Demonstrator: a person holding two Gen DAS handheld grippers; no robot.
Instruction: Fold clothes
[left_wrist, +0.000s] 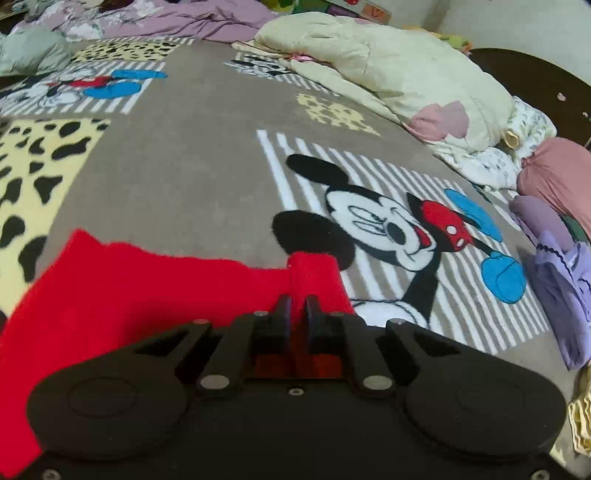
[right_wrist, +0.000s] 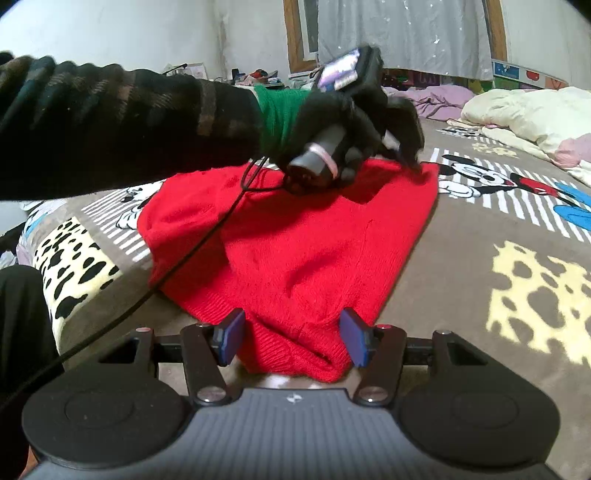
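Left gripper (left_wrist: 296, 308) pinches the red sweater's (right_wrist: 291, 240) far corner mid-frame on the blanket (right_wrist: 461, 258), right gripper (right_wrist: 291, 339) straddles the near hem unclenched, so a tug could drag it crooked.

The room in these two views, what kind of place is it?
Most likely a bedroom at home. The work surface looks like a bed covered with a cartoon-mouse blanket, a rumpled cream quilt is heaped along its far side, and a curtained window stands behind the red sweater being folded.
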